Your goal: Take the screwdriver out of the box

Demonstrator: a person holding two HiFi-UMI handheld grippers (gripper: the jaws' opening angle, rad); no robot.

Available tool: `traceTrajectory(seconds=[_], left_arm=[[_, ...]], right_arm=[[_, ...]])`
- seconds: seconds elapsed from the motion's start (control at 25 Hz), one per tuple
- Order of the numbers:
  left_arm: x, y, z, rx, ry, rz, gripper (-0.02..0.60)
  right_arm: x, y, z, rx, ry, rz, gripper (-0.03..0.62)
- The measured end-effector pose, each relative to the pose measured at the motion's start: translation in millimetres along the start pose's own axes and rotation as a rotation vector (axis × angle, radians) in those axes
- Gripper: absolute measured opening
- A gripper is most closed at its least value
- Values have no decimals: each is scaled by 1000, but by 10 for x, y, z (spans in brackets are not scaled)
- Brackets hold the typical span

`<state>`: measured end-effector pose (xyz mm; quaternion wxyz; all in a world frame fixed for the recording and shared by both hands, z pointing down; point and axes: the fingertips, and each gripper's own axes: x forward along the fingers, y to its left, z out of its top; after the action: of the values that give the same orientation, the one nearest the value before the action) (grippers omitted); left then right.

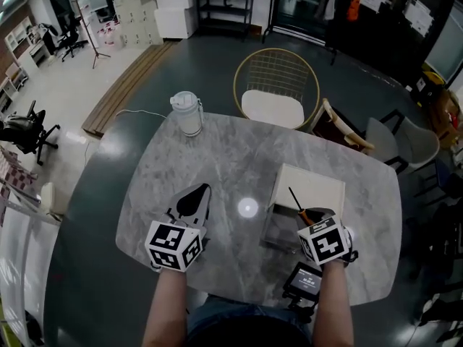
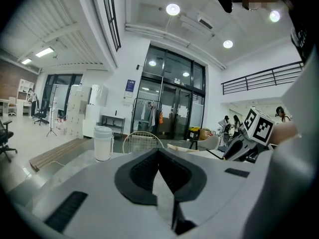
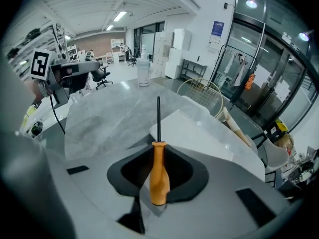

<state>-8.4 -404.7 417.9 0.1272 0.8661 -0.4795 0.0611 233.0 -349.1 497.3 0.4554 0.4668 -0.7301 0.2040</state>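
- Grey marble table (image 1: 217,157) carries a white open box (image 1: 309,188).
- My right gripper (image 1: 317,215) clamps the orange-handled, black-shafted screwdriver (image 3: 158,176) over that box.
- My left gripper (image 2: 159,158): jaws together, empty.

screwdriver (image 1: 298,202) over box (image 1: 316,183) at table's (image 1: 217,172) right, cup (image 1: 188,113) far left, chair (image 1: 276,85) behind

A broad desk (image 1: 217,165) with rounded corners and a pale grey marble-patterned top stands on the dark grey floor (image 1: 79,259). Near its far left edge a white lidded plastic tumbler (image 1: 187,113) stands upright. On the right half lies a shallow white square box (image 1: 318,188), open, well apart from the tumbler. A round spot of lamp glare (image 1: 247,208) shows on the bare top near the middle.
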Motion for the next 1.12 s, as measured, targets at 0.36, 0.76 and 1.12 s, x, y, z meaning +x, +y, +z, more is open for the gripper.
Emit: traceTrajectory(seconds=[0.36, 0.76, 1.12], left_arm=[[-84, -59, 355, 24, -98, -58, 12], [-287, -152, 560, 48, -168, -134, 12], [-398, -317, 635, 70, -208, -151, 12]], right_arm=[[-568, -89, 484, 110, -350, -47, 86], [-1497, 30, 829, 83, -862, -227, 86], [-1755, 162, 741, 44, -958, -255, 86]])
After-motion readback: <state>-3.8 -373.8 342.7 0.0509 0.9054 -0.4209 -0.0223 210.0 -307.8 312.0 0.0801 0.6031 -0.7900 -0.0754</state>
